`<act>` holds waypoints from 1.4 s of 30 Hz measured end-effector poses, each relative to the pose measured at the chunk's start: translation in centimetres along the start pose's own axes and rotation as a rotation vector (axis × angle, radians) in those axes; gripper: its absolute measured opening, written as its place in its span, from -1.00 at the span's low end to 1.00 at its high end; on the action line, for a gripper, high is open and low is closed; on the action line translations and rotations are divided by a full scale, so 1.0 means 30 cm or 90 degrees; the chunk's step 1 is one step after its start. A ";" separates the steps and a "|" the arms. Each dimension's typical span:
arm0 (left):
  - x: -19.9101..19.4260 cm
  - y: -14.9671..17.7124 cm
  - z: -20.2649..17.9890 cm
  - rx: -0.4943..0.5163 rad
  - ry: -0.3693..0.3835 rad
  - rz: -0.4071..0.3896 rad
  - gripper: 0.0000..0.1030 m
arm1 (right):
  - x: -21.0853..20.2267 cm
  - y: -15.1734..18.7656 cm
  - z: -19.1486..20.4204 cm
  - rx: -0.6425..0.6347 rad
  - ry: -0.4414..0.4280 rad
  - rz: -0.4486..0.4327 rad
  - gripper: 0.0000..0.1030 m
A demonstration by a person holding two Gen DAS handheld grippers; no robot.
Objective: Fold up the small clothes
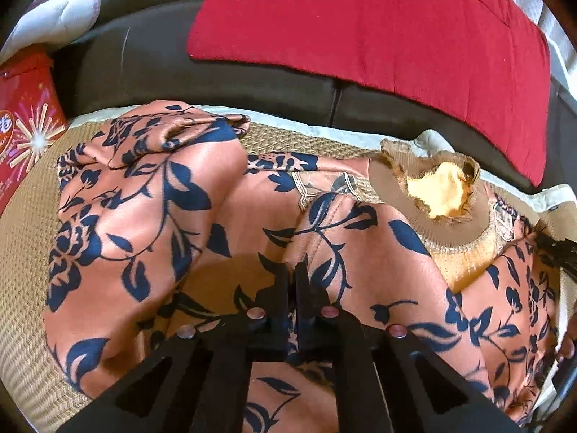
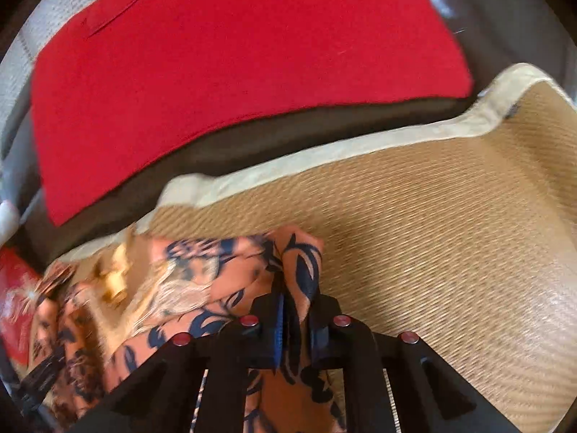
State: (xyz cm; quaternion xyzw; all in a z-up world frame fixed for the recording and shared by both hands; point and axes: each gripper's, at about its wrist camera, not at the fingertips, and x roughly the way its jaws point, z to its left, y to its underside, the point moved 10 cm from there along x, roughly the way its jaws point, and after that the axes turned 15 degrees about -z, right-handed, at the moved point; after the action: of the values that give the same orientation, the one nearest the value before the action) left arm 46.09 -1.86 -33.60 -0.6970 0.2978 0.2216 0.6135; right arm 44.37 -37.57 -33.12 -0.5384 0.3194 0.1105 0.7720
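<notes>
The top (image 1: 151, 223), orange w/ dark blue leaf & flower print, is spread rumpled over the woven mat (image 1: 21, 288), covering most of it in the left wrist view. A tan knit collar (image 1: 450, 223) w/ a yellow lining (image 1: 440, 195) is seen at the garment's right end, near the mat's back edge. One bunched part of the fabric, poss. a sleeve, is lumped at the back left, partly over the rest.

The left gripper (image 1: 293, 281) is closed, its fingers pressed together w/ a fold of the printed cloth around the tips; whether cloth is actually pinched betw. them can't be made out. The right gripper (image 2: 294, 310) is clamped on an edge of the top (image 2: 216, 281), w/ cloth & a blue strip caught betw. the fingers and a bit of fabric sticking up past the tips. That view is blurred. The other gripper's black tip is glimpsed at the far right edge of the left wrist view.

Right of the held edge, bare mat (image 2: 450, 234) is seen, trimmed w/ a pale cloth border (image 2: 324, 169). The mat is laid on a dark sofa (image 1: 162, 61). A red cushion (image 1: 378, 36) is lying behind it on the sofa, a white pillow (image 1: 54, 18) is at the far left, and a red box (image 1: 25, 122) w/ a firework pattern is just beside the mat's left end.
</notes>
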 end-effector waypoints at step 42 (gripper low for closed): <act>-0.352 -0.115 0.260 -0.115 0.077 -0.140 0.20 | -0.208 0.434 0.786 -0.132 -0.433 0.228 -0.81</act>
State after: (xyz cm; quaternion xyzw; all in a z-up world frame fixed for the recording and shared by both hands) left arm 41.25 7.58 -25.15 -0.7897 0.2351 0.1360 0.5501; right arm 41.70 -10.07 -34.10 -0.4820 0.1217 0.4470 0.7437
